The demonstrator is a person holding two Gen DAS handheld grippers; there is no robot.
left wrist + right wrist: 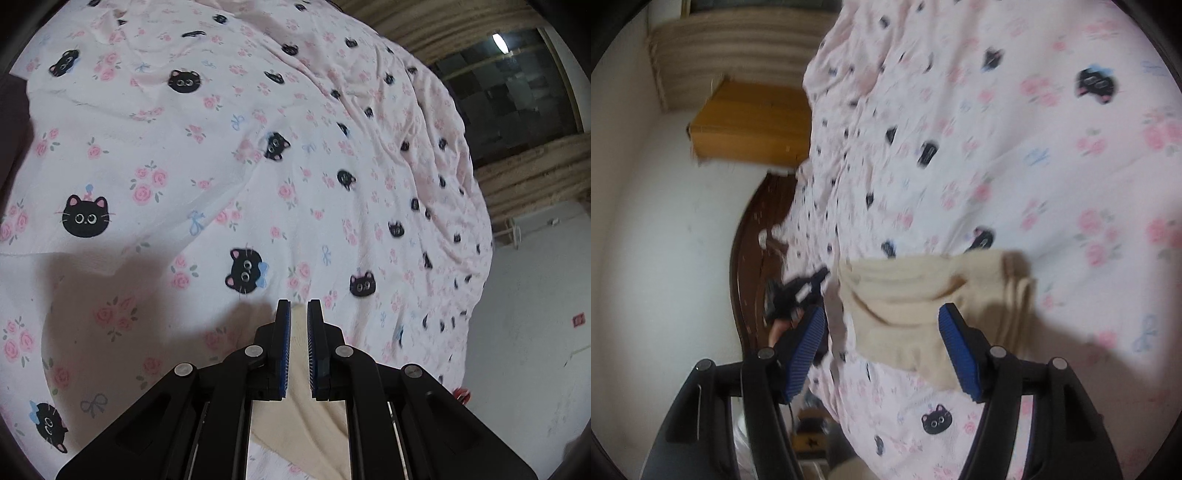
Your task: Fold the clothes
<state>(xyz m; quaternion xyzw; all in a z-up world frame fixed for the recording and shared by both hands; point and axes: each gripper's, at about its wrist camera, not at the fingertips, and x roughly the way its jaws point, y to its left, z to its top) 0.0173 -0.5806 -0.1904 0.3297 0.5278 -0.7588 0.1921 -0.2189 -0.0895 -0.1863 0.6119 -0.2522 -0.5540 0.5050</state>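
Lying part-folded near the bed's (1052, 155) edge, cream garment (905, 306) looks soft, light, floppy; left claw (299, 314) pinches its edge, right claw (882, 328) gapes empty above; grab at corners

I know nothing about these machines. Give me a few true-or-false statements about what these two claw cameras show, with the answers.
1. The left claw is nearly closed on cream knitted fabric. True.
2. The right claw is clamped on the cream garment. False: its blue ribbed pads stand wide apart above the folded cream knitted garment, touching nothing.
3. The pink bedsheet printed with black cat faces and roses lies under the garment. True.
4. The garment is spread out flat in one layer. False: it is folded, with stacked layers at one edge.
5. A brown cardboard box sits beyond the bed. True.
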